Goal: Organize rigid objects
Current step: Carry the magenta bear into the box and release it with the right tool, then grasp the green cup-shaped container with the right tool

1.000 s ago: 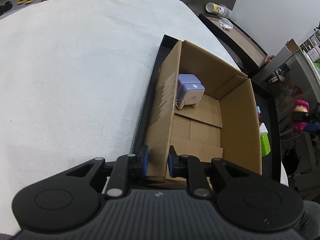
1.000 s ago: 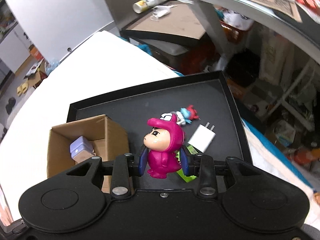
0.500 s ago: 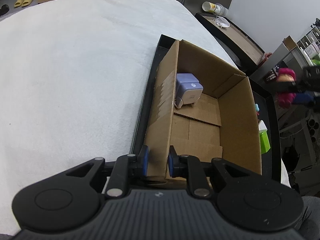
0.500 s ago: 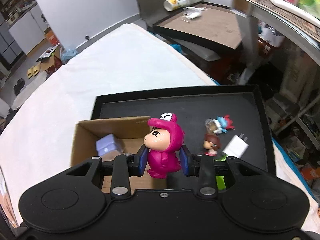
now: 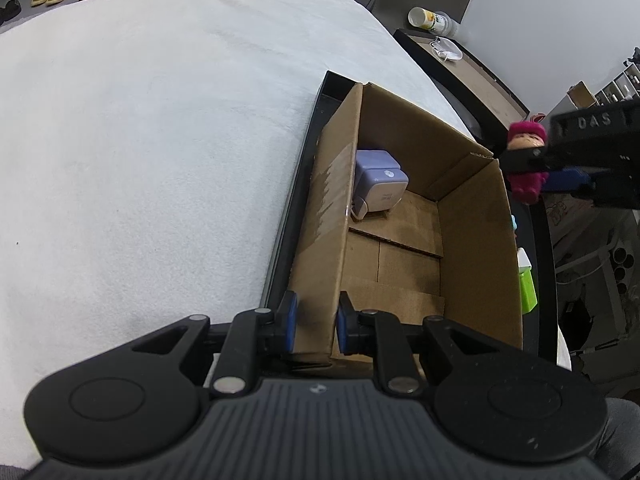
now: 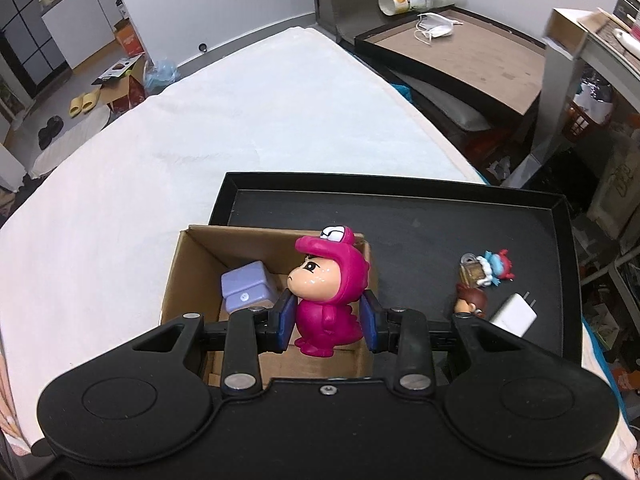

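Observation:
My right gripper (image 6: pixel 326 326) is shut on a pink dinosaur-suit figurine (image 6: pixel 330 292) and holds it in the air over the right side of the open cardboard box (image 6: pixel 192 264). The figurine also shows in the left wrist view (image 5: pixel 527 160), above the box's far right wall. My left gripper (image 5: pixel 316 322) is shut on the near left wall of the cardboard box (image 5: pixel 332 216). A lilac cube-shaped object (image 5: pixel 380 182) lies inside the box; it also shows in the right wrist view (image 6: pixel 246 290).
The box stands in a black tray (image 6: pixel 420 216) on a white cloth-covered surface (image 5: pixel 140 140). On the tray right of the box lie a small figurine (image 6: pixel 482 276), a white charger plug (image 6: pixel 514 314) and a green block (image 5: pixel 527 290). Cluttered shelves stand to the right.
My right gripper has carried the pink figurine left, from over the tray to above the box. My left gripper keeps its hold on the box wall.

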